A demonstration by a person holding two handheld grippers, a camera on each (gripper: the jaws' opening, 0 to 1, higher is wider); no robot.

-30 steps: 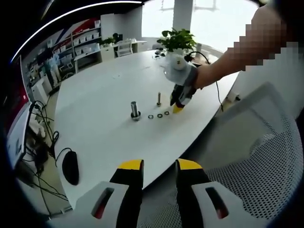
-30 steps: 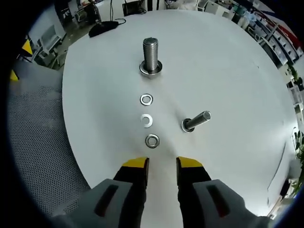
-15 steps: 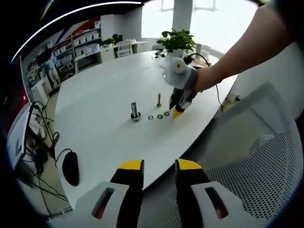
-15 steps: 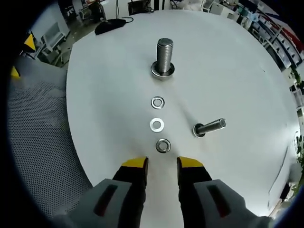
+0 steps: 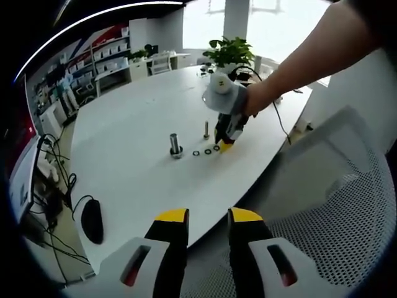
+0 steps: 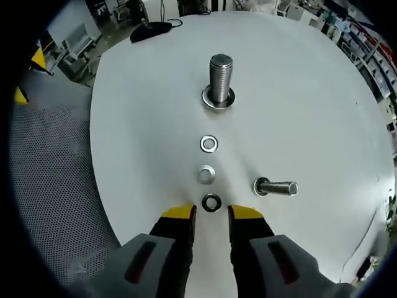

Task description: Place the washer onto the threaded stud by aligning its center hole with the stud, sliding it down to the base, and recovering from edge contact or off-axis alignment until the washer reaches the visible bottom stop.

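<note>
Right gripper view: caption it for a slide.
Open right gripper closing on nearest washer, in line with the large threaded stud.

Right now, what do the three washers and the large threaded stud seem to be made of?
Washers: probably plain steel; thin, silver-grey rings, the nearest looks darker. Large threaded stud: likely bare or plated steel; grey, dull shine, cut threads visible.

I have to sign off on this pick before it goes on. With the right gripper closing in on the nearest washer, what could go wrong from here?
1. The nearest washer lies flat on the table, just ahead of the right gripper, whose jaws are open; they may slide over it or push it instead of lifting it.
2. The middle washer sits close behind and could get nudged.
3. The thin stud stands beside the row; a sideways swing might knock it.
</note>
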